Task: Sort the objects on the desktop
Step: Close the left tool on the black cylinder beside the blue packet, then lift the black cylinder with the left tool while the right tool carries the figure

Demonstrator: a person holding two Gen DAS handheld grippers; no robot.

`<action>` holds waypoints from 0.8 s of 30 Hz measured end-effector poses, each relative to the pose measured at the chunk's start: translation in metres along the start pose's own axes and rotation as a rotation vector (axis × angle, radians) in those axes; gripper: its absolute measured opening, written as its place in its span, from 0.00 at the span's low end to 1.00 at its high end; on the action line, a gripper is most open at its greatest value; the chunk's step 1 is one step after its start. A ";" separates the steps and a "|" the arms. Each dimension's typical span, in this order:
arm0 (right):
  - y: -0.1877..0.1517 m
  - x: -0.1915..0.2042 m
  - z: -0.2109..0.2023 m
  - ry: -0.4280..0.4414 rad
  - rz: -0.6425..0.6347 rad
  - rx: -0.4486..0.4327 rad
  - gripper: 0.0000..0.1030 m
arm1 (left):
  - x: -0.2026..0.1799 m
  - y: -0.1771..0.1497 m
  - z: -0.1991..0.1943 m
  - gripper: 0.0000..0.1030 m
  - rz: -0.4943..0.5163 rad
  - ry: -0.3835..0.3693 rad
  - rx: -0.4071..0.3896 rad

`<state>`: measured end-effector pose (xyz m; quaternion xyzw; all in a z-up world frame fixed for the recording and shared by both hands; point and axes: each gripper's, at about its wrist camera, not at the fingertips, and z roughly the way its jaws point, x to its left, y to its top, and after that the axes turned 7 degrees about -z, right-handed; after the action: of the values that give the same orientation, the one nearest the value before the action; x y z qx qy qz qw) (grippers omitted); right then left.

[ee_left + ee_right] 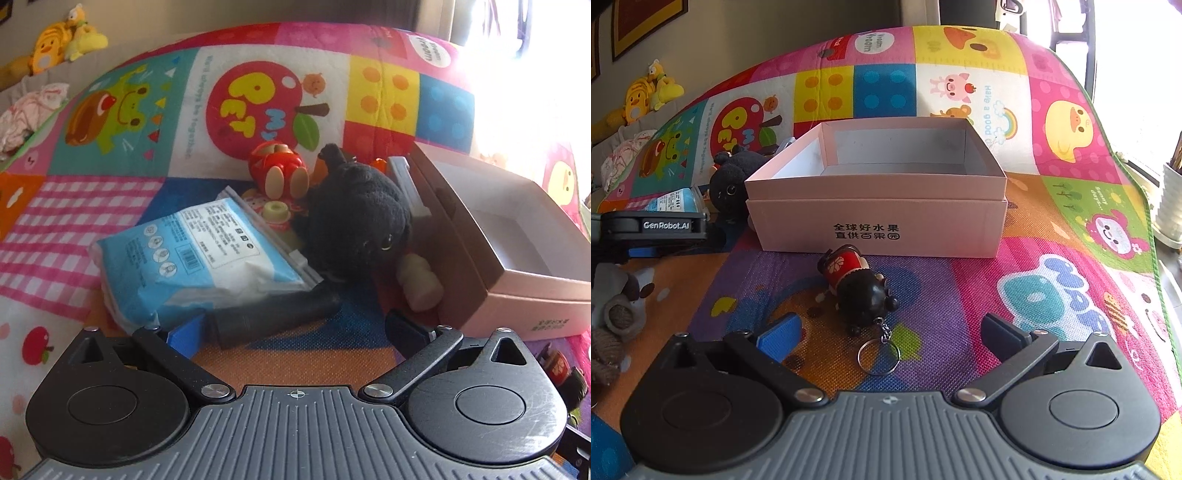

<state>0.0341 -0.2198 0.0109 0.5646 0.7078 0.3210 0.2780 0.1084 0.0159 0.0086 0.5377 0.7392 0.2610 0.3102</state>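
Note:
A pink cardboard box [879, 221] stands open and empty on the colourful play mat; its side shows at the right of the left wrist view [517, 302]. A black figure keychain [857, 288] lies just in front of it, between and slightly ahead of my open right gripper [890, 332]. My left gripper [295, 332] is open before a pile: a dark cylinder [273, 317], a blue tissue pack [199, 266], a black plush [358, 221], a red toy figure [279, 168] and a cream block [421, 284]. The left gripper [650, 229] shows at the left of the right wrist view.
Brown knitted and grey toys [617, 314] lie at the left edge of the right wrist view. Yellow plush toys [62, 37] and a bundled cloth [33, 110] sit beyond the mat's far left. A white ribbed pot [1171, 206] stands off the mat at right.

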 end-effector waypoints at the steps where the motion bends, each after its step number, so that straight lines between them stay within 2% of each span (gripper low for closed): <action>1: 0.000 0.000 0.000 0.001 0.002 -0.002 1.00 | 0.000 0.001 0.001 0.93 0.006 0.005 -0.002; 2: 0.000 -0.001 0.000 0.004 0.004 -0.002 1.00 | -0.001 0.001 0.002 0.88 0.027 0.018 -0.011; 3: 0.000 -0.001 0.000 0.007 0.006 -0.002 1.00 | -0.003 0.000 0.002 0.78 0.061 0.038 -0.023; 9: 0.000 -0.001 0.000 0.011 0.007 -0.003 1.00 | 0.004 -0.005 -0.006 0.78 0.124 0.021 -0.019; 11: 0.001 0.000 0.000 0.016 -0.002 0.000 1.00 | 0.008 -0.012 -0.017 0.78 0.144 -0.010 -0.004; 14: 0.004 0.007 -0.001 0.028 -0.061 -0.010 0.99 | 0.014 -0.029 -0.044 0.78 0.203 -0.099 0.029; 19: 0.017 0.025 0.005 0.002 -0.207 -0.029 0.87 | 0.019 -0.064 -0.088 0.78 0.309 -0.294 0.115; 20: 0.021 0.026 0.008 0.007 -0.214 -0.026 0.85 | 0.019 -0.070 -0.094 0.78 0.328 -0.307 0.114; 23: 0.030 0.028 0.018 0.033 -0.228 0.008 0.69 | 0.019 -0.084 -0.107 0.79 0.366 -0.293 0.085; 24: 0.031 0.029 0.021 0.043 -0.230 0.026 0.56 | 0.018 -0.087 -0.110 0.81 0.366 -0.282 0.082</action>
<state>0.0631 -0.1833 0.0207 0.4762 0.7778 0.2896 0.2905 -0.0318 0.0029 0.0165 0.7062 0.5885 0.2050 0.3361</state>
